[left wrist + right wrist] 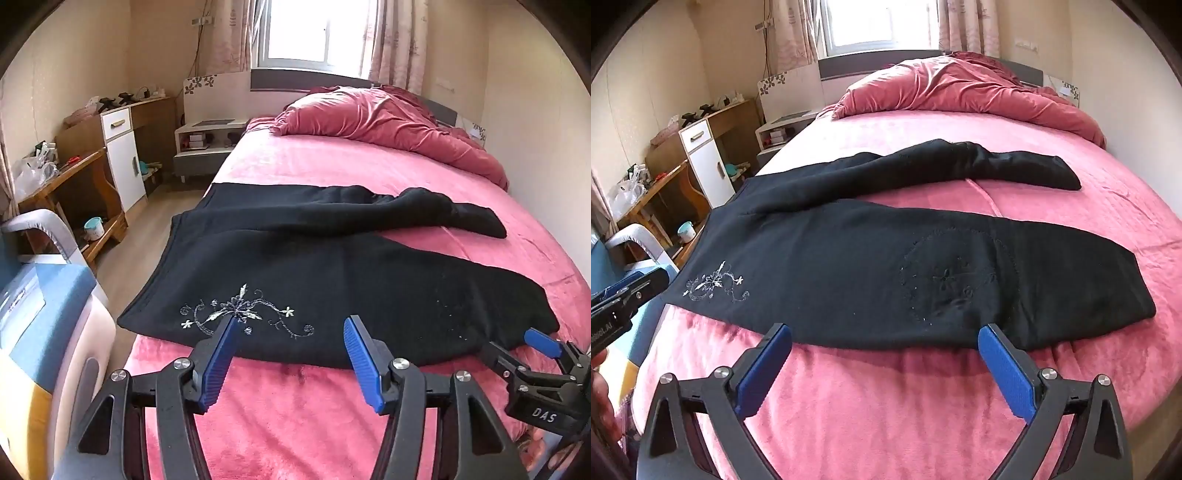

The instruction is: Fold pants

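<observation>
Black pants [332,266] flat on bed [295,413], long axis crosswise ahead of both grippers. Left gripper [290,325] jaws apart, at near hem by waist. Right gripper [884,334] jaws apart, nearer cuff. Neither holding fabric.

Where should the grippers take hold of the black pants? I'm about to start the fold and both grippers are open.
Grip the near leg of the black pants along its near edge, coming in low from the foot of the bed. That edge lies flat and straight just ahead of the left gripper and right gripper, so each can pinch it.
</observation>
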